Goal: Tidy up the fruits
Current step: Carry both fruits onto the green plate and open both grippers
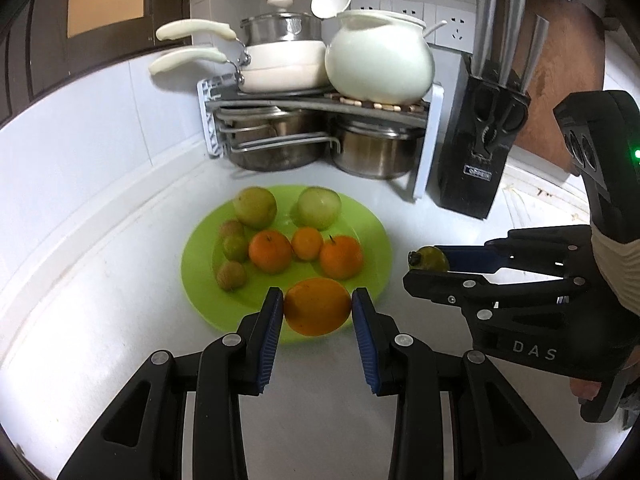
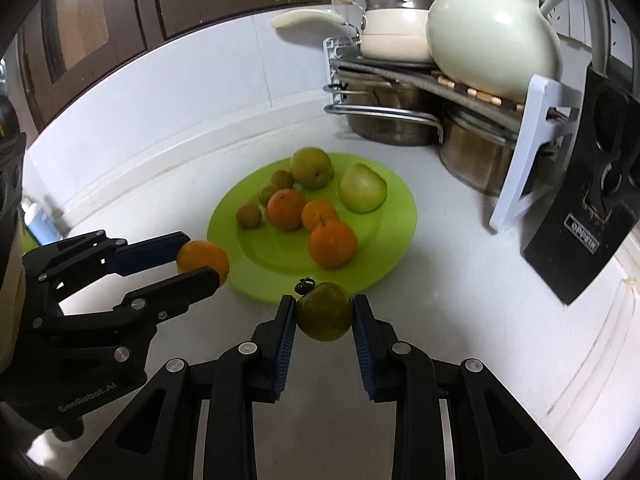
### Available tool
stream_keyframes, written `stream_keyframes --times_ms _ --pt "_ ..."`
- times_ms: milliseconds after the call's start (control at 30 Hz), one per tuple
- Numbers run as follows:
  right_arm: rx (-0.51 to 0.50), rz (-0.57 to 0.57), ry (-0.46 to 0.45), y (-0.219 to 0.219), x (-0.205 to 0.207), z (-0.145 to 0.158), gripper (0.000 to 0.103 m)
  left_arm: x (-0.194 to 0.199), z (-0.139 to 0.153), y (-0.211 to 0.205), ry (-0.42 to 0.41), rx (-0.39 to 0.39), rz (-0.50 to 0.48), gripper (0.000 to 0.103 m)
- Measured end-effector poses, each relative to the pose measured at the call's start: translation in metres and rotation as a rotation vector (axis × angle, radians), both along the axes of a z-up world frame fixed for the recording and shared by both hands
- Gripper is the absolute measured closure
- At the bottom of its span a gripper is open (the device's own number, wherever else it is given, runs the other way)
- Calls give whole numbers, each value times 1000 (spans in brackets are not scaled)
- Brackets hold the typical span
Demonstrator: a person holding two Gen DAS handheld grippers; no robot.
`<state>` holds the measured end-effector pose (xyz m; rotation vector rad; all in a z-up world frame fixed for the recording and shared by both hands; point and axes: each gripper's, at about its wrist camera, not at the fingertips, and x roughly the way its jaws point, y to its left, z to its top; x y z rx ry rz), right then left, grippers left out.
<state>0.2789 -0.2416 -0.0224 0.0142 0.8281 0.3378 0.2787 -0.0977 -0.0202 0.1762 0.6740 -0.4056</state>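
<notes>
- Left wrist view looks down along its jaws, close above the near rim of the green plate (image 1: 200, 280).
- Right wrist view faces the same plate from its right side; both share the pot rack (image 2: 516, 160).

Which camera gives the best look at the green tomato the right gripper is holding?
The right wrist view: the green tomato fills the centre, stem calyx visible. The left wrist view shows it small, partly hidden by fingers.

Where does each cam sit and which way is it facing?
Left wrist: on the left gripper, facing the green plate and pot rack; own fingers clamp an orange; the right gripper shows alongside.
Right wrist: on the right gripper, same direction; own fingers clamp a green fruit; the left gripper shows.
Shared: plate, rack, knife block.
</notes>
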Motion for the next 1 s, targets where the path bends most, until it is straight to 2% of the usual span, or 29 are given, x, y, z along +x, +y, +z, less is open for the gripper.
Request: stream_keyframes --times_ms 400,667,1000 --pt "3 -18 -42 1 46 8 73 30 1 -5 1 12 34 68" --pt "1 -15 -30 4 72 3 73 47 -6 -7 22 19 46 68" --pt "-1 -19 26 4 98 -15 73 67 -22 -7 89 22 74 68"
